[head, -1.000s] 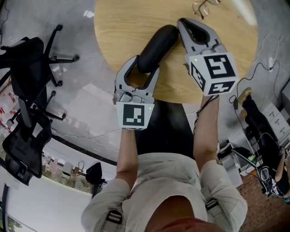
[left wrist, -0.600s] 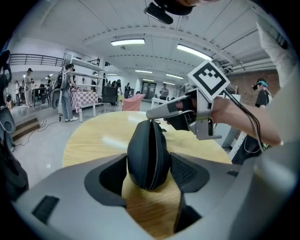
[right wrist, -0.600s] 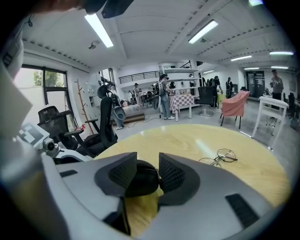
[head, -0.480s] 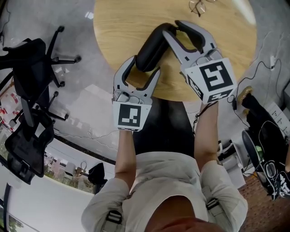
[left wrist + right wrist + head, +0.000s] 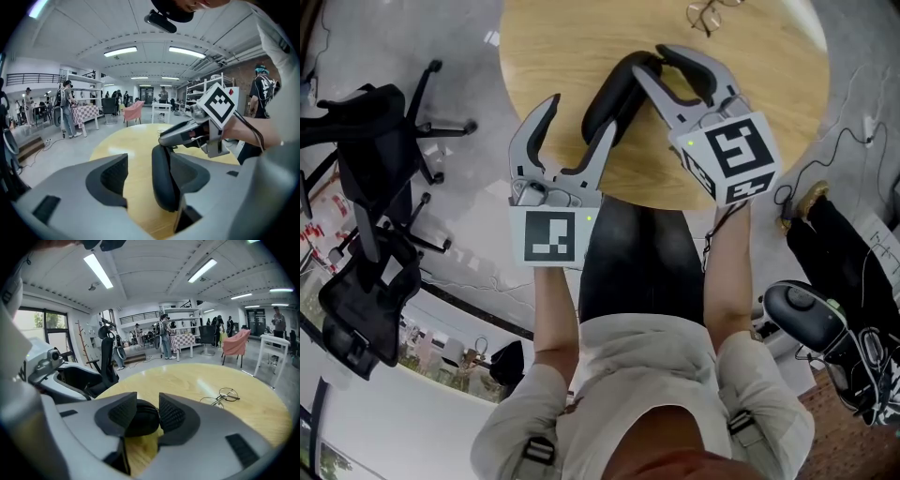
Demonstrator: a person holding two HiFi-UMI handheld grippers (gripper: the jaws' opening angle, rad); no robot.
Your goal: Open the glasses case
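Jaws: both just opened; left gripper (image 5: pixel 579 116) beside glasses case (image 5: pixel 614 94), right gripper (image 5: pixel 649 60) astride its far end.
Handling: probably stiff, light, slick; pinch lid edge.

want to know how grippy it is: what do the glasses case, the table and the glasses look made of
Glasses case: black, matte, likely soft leatherette or fabric; no glare.
Table: light wood or veneer, satin; grain with soft reflections.
Glasses: thin metal wire, probably; very fine rims.

The black, oblong, round-ended case (image 5: pixel 614 94) lies shut and slantwise on the wooden worktop (image 5: pixel 553 47), one end close to its near edge.
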